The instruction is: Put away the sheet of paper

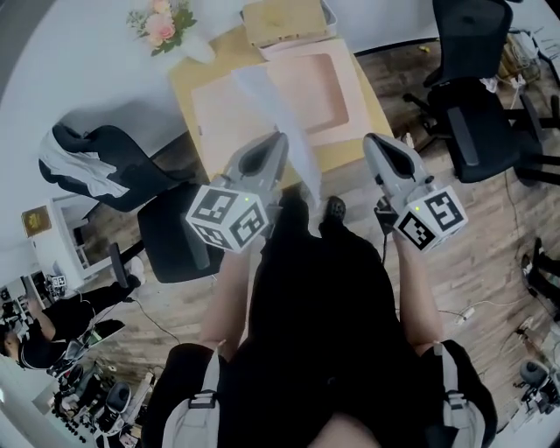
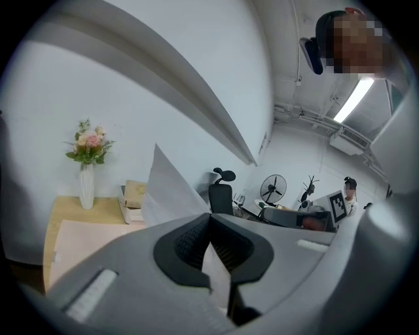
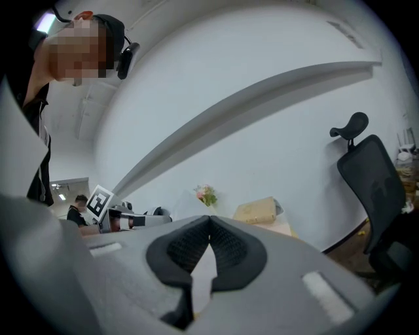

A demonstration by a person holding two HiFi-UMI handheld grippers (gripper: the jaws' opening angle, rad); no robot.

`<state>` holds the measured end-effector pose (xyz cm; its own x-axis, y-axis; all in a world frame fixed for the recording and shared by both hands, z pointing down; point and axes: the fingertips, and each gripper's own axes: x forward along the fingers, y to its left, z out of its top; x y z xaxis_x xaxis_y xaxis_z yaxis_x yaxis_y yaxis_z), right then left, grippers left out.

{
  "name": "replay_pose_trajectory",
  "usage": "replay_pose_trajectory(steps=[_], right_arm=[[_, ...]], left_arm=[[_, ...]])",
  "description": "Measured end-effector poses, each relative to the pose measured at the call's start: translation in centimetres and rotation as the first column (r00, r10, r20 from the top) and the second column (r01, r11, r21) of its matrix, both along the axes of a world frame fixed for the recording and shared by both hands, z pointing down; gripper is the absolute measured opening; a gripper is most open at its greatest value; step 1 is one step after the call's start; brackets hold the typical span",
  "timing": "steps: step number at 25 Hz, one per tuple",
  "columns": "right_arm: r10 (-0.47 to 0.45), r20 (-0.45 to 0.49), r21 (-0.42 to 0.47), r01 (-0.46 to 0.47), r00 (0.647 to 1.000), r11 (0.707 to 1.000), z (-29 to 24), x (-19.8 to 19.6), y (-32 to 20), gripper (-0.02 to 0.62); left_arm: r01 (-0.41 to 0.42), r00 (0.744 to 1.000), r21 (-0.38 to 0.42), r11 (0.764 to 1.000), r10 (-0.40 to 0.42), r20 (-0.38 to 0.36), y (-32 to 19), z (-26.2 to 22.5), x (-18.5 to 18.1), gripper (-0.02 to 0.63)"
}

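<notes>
The sheet of paper (image 2: pixel 163 193) is up in the air over the near edge of the wooden table (image 1: pixel 186 87), not lying on it. The left gripper (image 2: pixel 209 216) has one edge pinched between its closed jaws, and the sheet sticks up and away from there. The right gripper (image 3: pixel 209 219) sits just off to the side, jaws pressed together at the tips. Pale pink trays (image 1: pixel 337 118) lie on the table, with a vase of flowers (image 1: pixel 162 22) and a tan box (image 1: pixel 284 19) at the wall end. A black office chair (image 1: pixel 477 114) stands to the right.

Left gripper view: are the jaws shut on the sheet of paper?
Yes, the jaws of the left gripper are together on the sheet of paper, which rises above them.
</notes>
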<state>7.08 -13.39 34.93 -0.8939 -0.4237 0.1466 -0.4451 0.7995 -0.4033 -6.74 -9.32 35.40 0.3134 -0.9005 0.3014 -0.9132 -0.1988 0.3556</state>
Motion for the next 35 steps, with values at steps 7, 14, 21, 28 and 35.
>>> replay_pose_trajectory(steps=[7, 14, 21, 28, 35], right_arm=[[0.088, -0.024, 0.029, -0.088, 0.996, 0.996, -1.4, -3.1, -1.9, 0.002], [0.133, -0.072, 0.041, -0.13, 0.989, 0.991, -1.4, -7.9, -1.9, 0.002], [0.197, -0.132, 0.022, -0.195, 0.972, 0.98, 0.0, -10.7, -2.2, 0.002], [0.22, -0.179, 0.002, -0.223, 0.959, 0.975, 1.4, -12.7, -2.3, 0.002], [0.217, -0.206, -0.015, -0.225, 0.954, 0.974, 2.3, -13.8, -2.3, 0.002]], left_arm=[[-0.078, 0.996, -0.012, 0.997, 0.078, -0.052, -2.9, 1.3, -3.4, 0.009], [-0.123, 0.983, -0.059, 0.991, 0.114, -0.141, -5.1, 4.3, -9.0, 0.009], [-0.18, 0.972, -0.153, 0.972, 0.152, -0.182, -6.3, 9.6, -12.7, 0.009], [-0.176, 0.975, -0.221, 0.959, 0.139, -0.171, -7.2, 14.2, -16.4, 0.009], [-0.14, 0.985, -0.289, 0.947, 0.102, -0.141, -8.1, 18.2, -19.6, 0.009]])
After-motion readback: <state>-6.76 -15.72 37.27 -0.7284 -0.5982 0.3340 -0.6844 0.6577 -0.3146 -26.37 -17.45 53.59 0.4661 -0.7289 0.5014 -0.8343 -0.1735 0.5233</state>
